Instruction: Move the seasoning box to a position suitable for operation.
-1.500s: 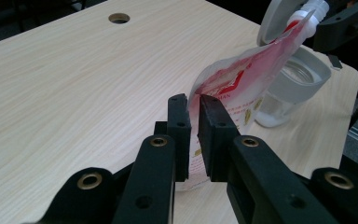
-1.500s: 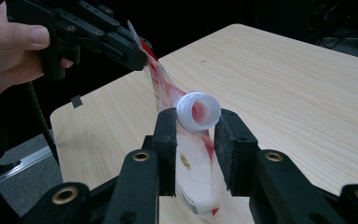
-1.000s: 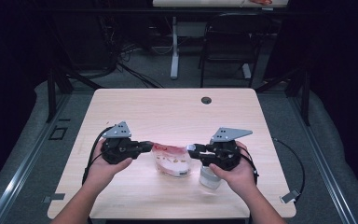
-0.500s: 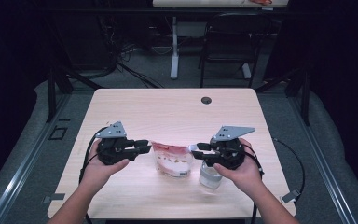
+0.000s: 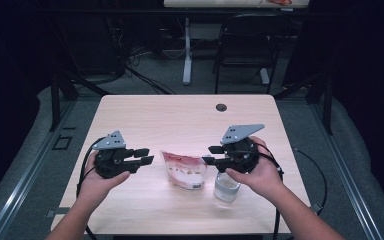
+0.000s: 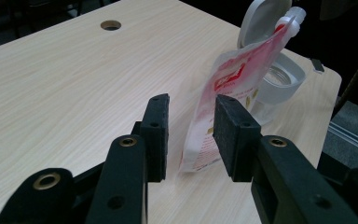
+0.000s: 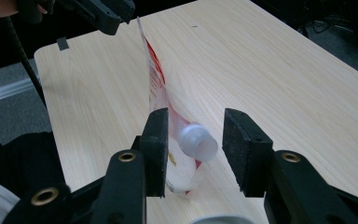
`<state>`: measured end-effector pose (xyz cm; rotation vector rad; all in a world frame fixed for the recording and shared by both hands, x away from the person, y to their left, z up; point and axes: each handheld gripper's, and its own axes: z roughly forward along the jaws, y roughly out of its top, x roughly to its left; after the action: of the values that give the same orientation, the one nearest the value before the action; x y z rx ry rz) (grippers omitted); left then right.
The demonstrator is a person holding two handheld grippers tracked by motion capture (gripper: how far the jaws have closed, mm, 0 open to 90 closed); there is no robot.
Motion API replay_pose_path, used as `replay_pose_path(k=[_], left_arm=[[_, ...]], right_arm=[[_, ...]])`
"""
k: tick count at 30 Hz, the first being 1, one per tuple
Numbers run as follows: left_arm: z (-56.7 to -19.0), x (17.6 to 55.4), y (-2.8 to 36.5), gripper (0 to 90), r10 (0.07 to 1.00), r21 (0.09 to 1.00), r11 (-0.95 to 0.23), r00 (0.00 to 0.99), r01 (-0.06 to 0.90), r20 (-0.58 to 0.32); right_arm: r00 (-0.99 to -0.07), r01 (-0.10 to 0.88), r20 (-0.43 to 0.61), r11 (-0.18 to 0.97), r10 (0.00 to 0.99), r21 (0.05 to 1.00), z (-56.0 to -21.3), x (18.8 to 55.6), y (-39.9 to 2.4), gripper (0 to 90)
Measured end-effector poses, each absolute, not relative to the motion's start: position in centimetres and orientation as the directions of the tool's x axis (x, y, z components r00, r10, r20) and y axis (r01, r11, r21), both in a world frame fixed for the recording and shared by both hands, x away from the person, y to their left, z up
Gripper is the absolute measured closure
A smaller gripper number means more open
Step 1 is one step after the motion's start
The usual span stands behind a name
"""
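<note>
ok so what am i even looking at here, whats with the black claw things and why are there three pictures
A person sits at a wooden table and holds a hand tool in each hand: the left gripper and the right gripper, each with two black jaws. One picture comes from a camera fixed above the table. The other two come from small cameras riding on the grippers, looking out between the jaws.

On the table stands a red and white pouch with a white screw cap, and beside it an open clear jar with its lid flipped up. Both grippers are open and hold nothing; the right gripper's jaws sit either side of the cap without closing on it.
</note>
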<state>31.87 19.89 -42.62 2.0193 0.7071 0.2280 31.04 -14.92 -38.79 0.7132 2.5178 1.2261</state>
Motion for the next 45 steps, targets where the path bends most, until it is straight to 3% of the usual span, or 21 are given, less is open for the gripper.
replay_pose_path(k=[19,45], left_arm=[[-42.6,31.8,20.5,64.5,0.576,0.831,-0.386,0.808,0.400,-0.121],[-41.7,31.3,21.0,63.2,0.591,0.832,-0.391,0.800,0.393,-0.100]], right_arm=[[-0.892,0.287,-0.068,0.675,0.447,0.680,-37.5,32.9,-10.4,63.0],[-0.900,0.264,-0.087,0.695,0.426,0.668,-36.1,33.6,-9.4,60.9]])
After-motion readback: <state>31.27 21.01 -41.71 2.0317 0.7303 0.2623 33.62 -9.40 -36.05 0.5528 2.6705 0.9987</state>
